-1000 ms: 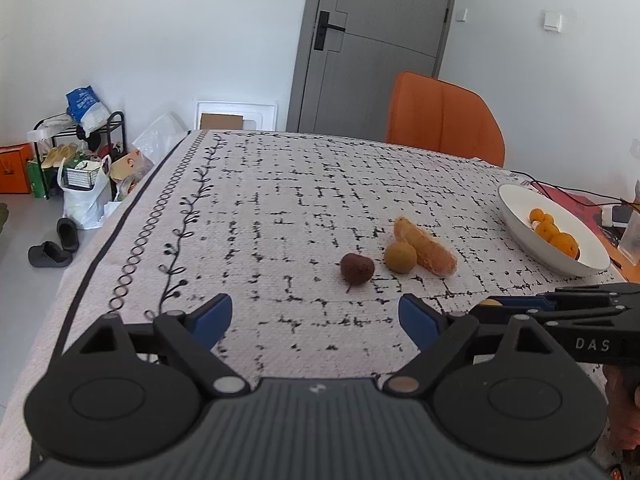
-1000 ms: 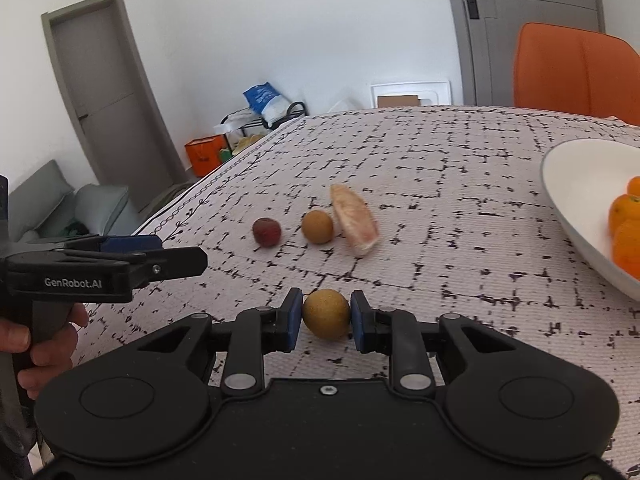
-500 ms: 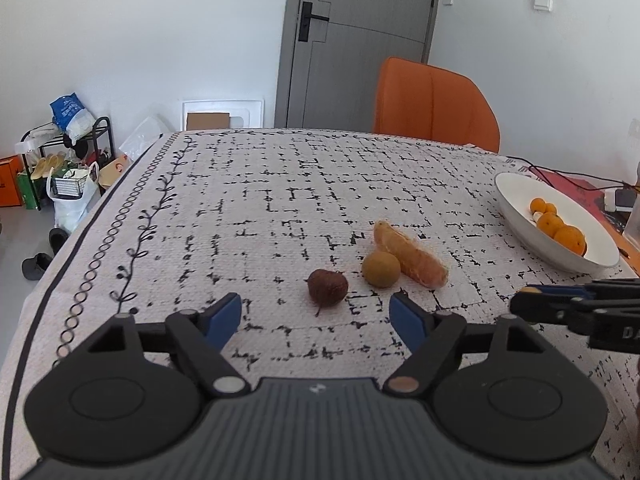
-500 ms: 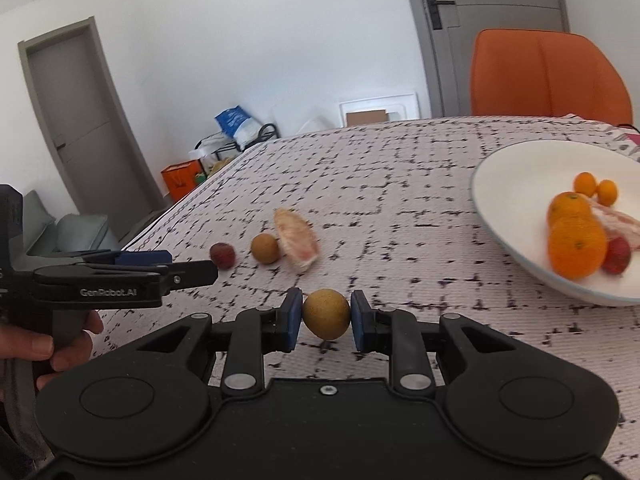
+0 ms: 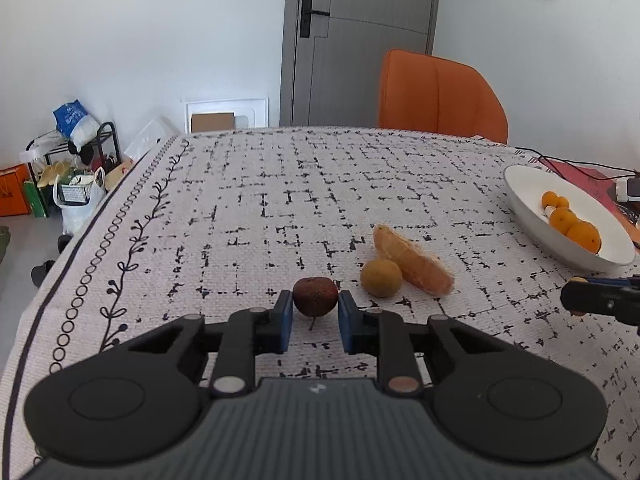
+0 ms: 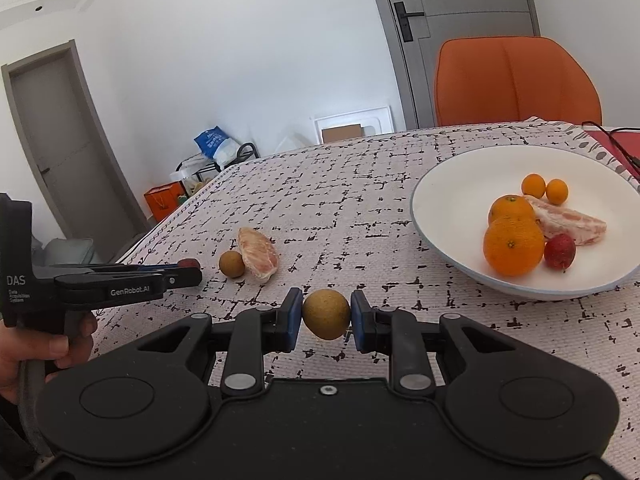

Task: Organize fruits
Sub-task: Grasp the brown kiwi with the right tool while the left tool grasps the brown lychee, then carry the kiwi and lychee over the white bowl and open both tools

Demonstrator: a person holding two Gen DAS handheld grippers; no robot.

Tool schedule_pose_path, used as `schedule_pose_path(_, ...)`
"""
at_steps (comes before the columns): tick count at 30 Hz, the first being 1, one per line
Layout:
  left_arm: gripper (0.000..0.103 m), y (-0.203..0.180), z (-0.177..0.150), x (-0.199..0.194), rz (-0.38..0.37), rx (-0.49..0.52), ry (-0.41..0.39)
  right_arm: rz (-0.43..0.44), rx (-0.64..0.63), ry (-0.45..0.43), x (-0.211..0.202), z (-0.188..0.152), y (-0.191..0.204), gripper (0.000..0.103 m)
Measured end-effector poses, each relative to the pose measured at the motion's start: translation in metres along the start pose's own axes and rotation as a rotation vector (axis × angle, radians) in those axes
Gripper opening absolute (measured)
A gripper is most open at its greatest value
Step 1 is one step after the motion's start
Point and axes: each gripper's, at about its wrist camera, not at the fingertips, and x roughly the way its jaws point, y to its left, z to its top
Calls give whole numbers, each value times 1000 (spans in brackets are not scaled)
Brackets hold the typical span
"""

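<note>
Fruits are what I am gathering, and each of my grippers has one. My left gripper (image 5: 314, 312) has its blue pads pressed against the sides of a small dark red fruit (image 5: 315, 295) that sits on the patterned tablecloth (image 5: 240, 220); its stem pokes out underneath toward me. I judge the grip sound but shallow, since the fruit sits right at the fingertips, so I want to lift straight up and gently, without twisting.

My right gripper (image 6: 326, 316) pinches a round brown fruit (image 6: 326, 314) between its pads, clear of the cloth, and the white bowl (image 6: 452, 184) lies just ahead to the right. The bowl already holds oranges (image 6: 514, 246), a peeled citrus segment and a small red fruit. I should carry the brown fruit over the near rim, lower it into a bare patch and only then let go, so it does not roll out.

Just beside the red fruit lie another brown fruit (image 5: 381, 278) and a peeled segment (image 5: 414, 266), touching each other; my left lift must not knock them.
</note>
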Motion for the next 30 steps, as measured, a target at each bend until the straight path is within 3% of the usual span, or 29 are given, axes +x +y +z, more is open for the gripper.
schedule_pose_path(30, 22, -53, 16, -43, -128, 62, -109, -30, 20, -101, -46, 4, -17, 24)
